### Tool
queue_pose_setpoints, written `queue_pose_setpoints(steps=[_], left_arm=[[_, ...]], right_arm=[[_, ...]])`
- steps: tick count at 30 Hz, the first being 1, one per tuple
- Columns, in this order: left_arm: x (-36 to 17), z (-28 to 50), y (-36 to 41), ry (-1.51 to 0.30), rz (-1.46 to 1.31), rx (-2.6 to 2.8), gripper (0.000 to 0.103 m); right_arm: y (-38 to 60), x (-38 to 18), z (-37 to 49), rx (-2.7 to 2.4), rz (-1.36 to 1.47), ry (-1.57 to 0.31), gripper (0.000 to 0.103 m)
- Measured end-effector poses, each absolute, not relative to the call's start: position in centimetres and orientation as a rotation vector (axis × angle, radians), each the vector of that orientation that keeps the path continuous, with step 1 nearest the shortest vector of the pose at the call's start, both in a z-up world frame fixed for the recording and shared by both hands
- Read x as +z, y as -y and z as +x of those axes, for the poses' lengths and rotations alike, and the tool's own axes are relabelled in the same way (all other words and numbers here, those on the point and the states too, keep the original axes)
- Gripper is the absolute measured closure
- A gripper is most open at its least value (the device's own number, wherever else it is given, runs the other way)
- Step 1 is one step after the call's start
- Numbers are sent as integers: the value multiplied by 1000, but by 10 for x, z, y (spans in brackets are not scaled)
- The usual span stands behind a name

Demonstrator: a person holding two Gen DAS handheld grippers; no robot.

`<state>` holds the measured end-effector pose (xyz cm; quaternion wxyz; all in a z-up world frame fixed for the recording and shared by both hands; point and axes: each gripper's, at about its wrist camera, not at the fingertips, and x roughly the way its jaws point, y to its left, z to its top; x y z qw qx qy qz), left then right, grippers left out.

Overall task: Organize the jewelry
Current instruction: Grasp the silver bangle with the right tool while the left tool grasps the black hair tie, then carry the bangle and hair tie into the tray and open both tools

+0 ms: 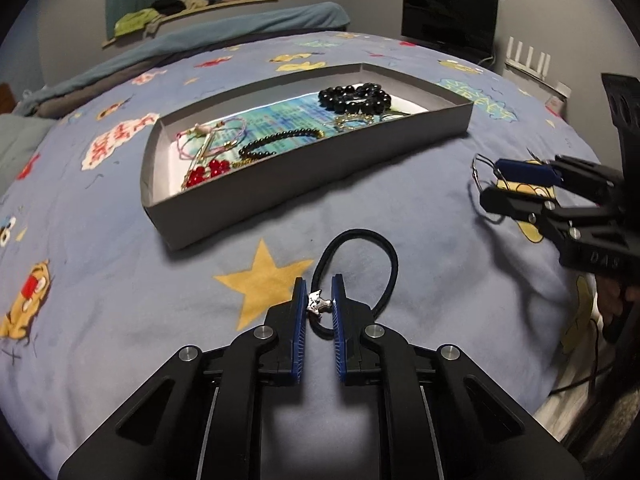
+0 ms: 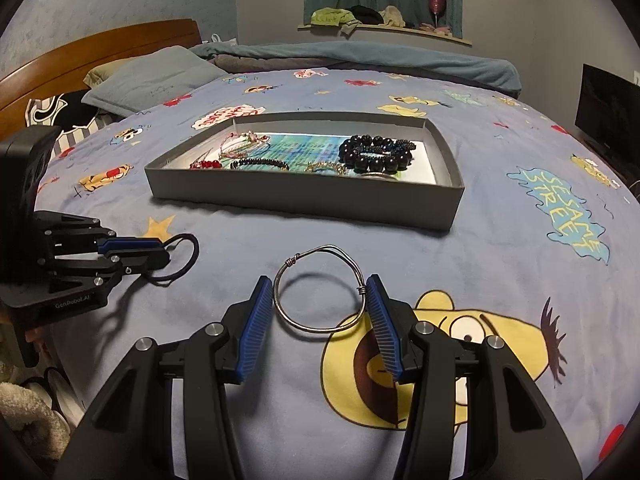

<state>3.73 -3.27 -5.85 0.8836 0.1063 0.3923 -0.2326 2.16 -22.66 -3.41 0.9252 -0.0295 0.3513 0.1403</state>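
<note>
A black cord bracelet (image 1: 362, 232) with a small silver charm (image 1: 319, 304) lies on the blue cartoon bedspread, and my left gripper (image 1: 319, 286) is shut on it at the charm. In the right wrist view that gripper (image 2: 166, 252) shows at the left with the cord loop (image 2: 196, 248) sticking out. My right gripper (image 2: 318, 280) is shut on a silver wire bangle (image 2: 291, 261), one pad on each side, held a little above the bed. Behind both stands a shallow grey tray (image 1: 320, 184) (image 2: 304, 196) holding a black bead bracelet (image 2: 376, 152), red beads (image 1: 208, 170) and several other pieces.
The bedspread (image 2: 500, 240) spreads around the tray. A pillow (image 2: 152, 76) and wooden headboard (image 2: 100, 48) lie at the far left, and a rolled teal blanket (image 2: 360, 54) along the back. A dark screen (image 1: 450, 18) stands past the bed's far right edge.
</note>
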Motion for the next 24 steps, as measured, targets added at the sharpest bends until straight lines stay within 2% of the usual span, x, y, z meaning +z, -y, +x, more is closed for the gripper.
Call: queue_pose_setpoints(steps=[10,16,24], left_arm=[[-6,51,20,-710,142,-530,90],[30,89,24,-661,102,-557,90],[29,158,40,-715,55,-563,90]], right_arm=[[242,6,43,267,-61,-652,54],[246,28,73,267,-61,-622,54],[240,26,135,283,-45,-692,54]])
